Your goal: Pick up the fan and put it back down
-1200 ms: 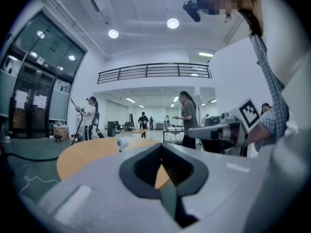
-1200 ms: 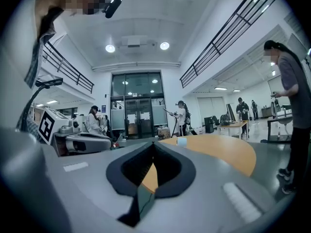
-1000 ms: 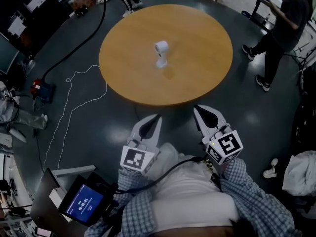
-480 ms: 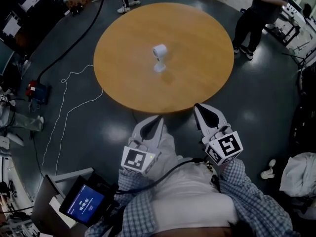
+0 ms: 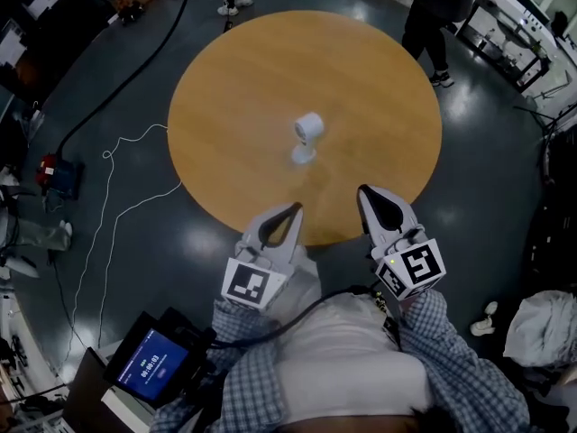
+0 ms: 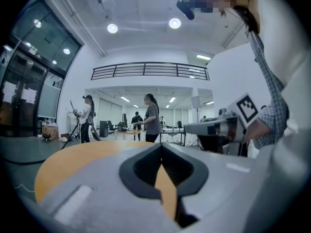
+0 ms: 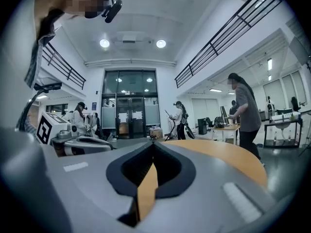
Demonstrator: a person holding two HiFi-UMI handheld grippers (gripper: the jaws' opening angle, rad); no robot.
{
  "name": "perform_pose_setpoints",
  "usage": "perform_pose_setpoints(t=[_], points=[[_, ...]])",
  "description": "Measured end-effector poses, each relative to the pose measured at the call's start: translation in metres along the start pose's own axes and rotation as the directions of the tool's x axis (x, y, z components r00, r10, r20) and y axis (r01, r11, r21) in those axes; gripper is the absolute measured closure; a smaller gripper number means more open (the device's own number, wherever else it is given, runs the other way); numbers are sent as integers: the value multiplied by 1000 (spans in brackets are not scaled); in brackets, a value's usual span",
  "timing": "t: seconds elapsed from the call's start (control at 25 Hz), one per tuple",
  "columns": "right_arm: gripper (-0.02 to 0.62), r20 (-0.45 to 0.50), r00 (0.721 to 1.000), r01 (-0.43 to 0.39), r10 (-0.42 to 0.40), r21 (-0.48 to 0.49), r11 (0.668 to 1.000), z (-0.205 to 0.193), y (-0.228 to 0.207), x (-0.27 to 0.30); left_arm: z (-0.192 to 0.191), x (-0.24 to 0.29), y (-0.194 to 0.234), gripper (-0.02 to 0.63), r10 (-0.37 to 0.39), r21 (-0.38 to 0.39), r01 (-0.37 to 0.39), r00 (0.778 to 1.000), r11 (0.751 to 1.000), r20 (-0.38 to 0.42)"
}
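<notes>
Fan (image 5: 307, 136) check: round table (image 5: 234, 88) carries it upright near centre, at 12 o'clock from the grippers. Left gripper (image 5: 287, 216) and right gripper (image 5: 371, 197), at the table's 6 o'clock edge, are pressed together, empty. Judged light, rigid, top-heavy; grasp the neck.

The big hall around me: dark floor, white walls, lamps lit.

I stand by a round wooden table (image 5: 243, 106) on a glossy dark grey floor (image 5: 487, 179), where a thin white cord (image 5: 106, 155) and a thick black cable (image 5: 135, 75) trail off to my left. White walls rise to a balcony with a black railing (image 6: 146, 70), under round ceiling lamps (image 6: 175, 23). Tall glass doors (image 7: 130, 111) close the far end, and a few people (image 7: 243, 110) stand near a desk (image 7: 232, 127).
</notes>
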State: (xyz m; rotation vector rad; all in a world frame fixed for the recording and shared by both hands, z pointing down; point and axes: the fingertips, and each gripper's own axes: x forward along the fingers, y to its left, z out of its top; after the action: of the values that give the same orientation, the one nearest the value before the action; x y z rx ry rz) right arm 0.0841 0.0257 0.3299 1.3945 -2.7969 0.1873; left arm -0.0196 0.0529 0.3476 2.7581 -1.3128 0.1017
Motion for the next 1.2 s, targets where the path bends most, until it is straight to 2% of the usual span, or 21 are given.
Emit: perform_pose_setpoints(t=[0.28, 0.52, 0.64, 0.8, 1.0, 1.2], points=[[594, -20, 999, 34, -34, -20, 999, 0, -11, 58, 1, 29, 60, 607, -38, 0, 38, 999, 999, -7], [594, -103, 993, 49, -53, -40, 998, -24, -41, 93, -9, 64, 85, 606, -57, -37, 56, 998, 998, -27], [594, -135, 990, 32, -36, -31, 999, -35, -53, 105, -18, 77, 93, 606, -41, -65, 38, 998, 997, -45], [594, -160, 987, -14, 7, -43, 999, -42, -42, 107, -24, 69, 97, 606, -29, -73, 24, 997, 997, -65], [594, -204, 977, -71, 67, -12, 997, -61, -33, 113, -30, 64, 105, 606, -11, -45, 7, 996, 999, -83], [594, -246, 962, -115, 116, 16, 993, -77, -31, 120, -35, 58, 113, 606, 25, -78, -34, 993, 996, -113]])
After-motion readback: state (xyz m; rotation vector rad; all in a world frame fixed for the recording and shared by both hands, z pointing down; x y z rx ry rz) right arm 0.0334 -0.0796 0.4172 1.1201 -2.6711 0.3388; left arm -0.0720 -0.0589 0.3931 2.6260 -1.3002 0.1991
